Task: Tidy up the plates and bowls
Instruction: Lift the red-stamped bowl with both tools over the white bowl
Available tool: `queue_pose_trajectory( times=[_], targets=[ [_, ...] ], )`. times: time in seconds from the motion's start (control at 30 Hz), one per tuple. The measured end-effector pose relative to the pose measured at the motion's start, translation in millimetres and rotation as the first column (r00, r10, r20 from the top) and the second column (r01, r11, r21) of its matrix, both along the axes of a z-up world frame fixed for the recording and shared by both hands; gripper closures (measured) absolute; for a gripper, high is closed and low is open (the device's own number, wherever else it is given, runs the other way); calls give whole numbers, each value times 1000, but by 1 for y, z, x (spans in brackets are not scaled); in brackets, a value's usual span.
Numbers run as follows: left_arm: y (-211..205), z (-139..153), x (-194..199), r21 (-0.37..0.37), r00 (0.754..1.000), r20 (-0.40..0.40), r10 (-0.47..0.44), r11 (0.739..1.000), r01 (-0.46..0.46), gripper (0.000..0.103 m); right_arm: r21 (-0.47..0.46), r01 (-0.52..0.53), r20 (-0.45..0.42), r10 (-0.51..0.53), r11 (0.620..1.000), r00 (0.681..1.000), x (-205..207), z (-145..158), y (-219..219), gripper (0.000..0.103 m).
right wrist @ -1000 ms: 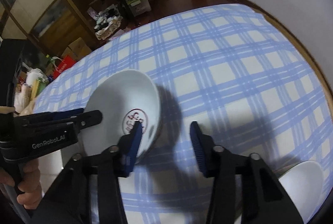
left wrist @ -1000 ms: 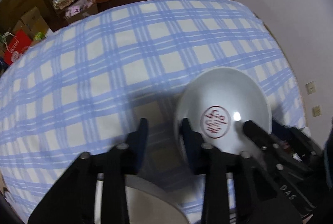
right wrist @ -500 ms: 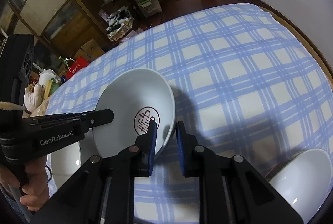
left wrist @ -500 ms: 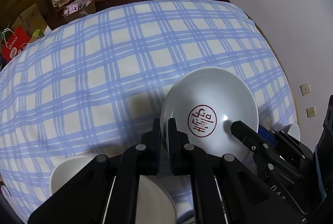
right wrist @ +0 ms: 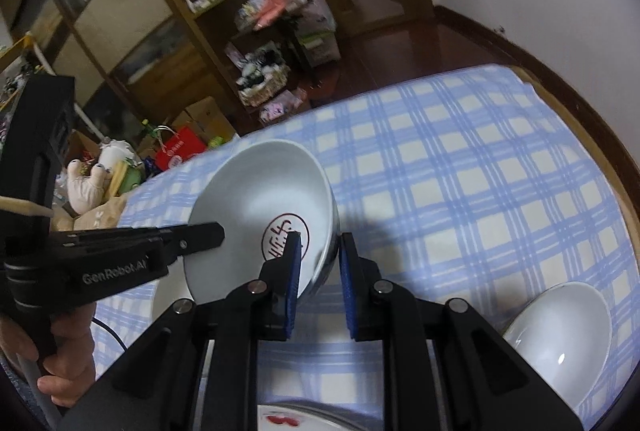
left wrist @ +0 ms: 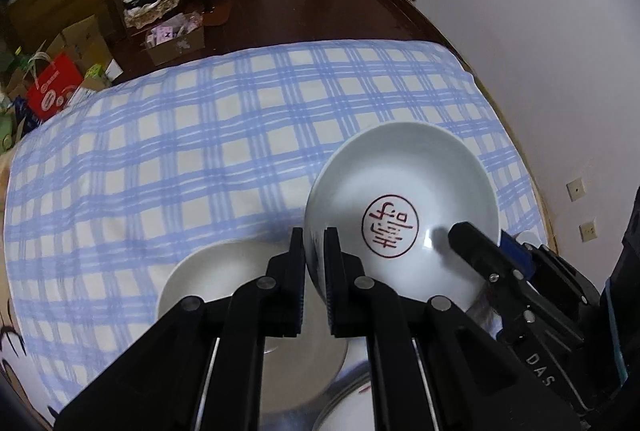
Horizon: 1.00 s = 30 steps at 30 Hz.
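A white bowl with a red seal mark (left wrist: 404, 207) is held up above the blue checked tablecloth (left wrist: 200, 151). My left gripper (left wrist: 314, 263) is shut on its left rim. My right gripper (right wrist: 318, 267) is shut on its right rim; the bowl also shows in the right wrist view (right wrist: 260, 215). A plain white bowl (left wrist: 224, 283) sits on the cloth under my left gripper. Another white bowl (right wrist: 560, 335) sits at the right in the right wrist view. A plate with a red mark (right wrist: 288, 419) lies below, mostly hidden.
The table's wooden edge (right wrist: 624, 167) runs along the white wall on the right. Beyond the far edge are shelves (right wrist: 192, 11), boxes and a red bag (left wrist: 52, 87) on the floor. More stacked dishes (left wrist: 352, 399) show near the bottom of the left wrist view.
Both grippers closed on the marked bowl's rim from open a second ago. The bowl has risen off the cloth and both cameras now look from higher up.
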<state>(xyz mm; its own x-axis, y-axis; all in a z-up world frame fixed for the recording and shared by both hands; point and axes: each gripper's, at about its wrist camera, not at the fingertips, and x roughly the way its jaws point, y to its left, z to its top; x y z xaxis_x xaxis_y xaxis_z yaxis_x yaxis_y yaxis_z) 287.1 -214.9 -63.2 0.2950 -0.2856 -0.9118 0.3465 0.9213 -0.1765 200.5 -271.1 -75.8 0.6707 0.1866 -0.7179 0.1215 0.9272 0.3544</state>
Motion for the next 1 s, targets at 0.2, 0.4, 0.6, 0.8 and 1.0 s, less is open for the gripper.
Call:
queue_pose_trajectory(
  times=[0.2,0.4,0.6,0.8,1.0],
  targets=[
    [26,15,-18,6,998,20,52,999,-52,95,-11,-53,40,53,999,998,-9,18,25,83],
    [54,17,-36,11,993,7,120,993,-120,95,-16,-115,32,116,993,993,-15,20,47,83],
    [77,15,-52,-1,987,-1,164,987,-164,95,-9,-163,31,163,987,986,-20,19,65,83],
    [89,8,-57,1,980,-5,200,980,-200,95,-25,-186,24,186,982,982,-21,15,77,83],
    [94,-6,-58,-6,978,-15,210,978,-210,94,-27,-195,7,195,980,981,-17,7,80,83]
  ],
)
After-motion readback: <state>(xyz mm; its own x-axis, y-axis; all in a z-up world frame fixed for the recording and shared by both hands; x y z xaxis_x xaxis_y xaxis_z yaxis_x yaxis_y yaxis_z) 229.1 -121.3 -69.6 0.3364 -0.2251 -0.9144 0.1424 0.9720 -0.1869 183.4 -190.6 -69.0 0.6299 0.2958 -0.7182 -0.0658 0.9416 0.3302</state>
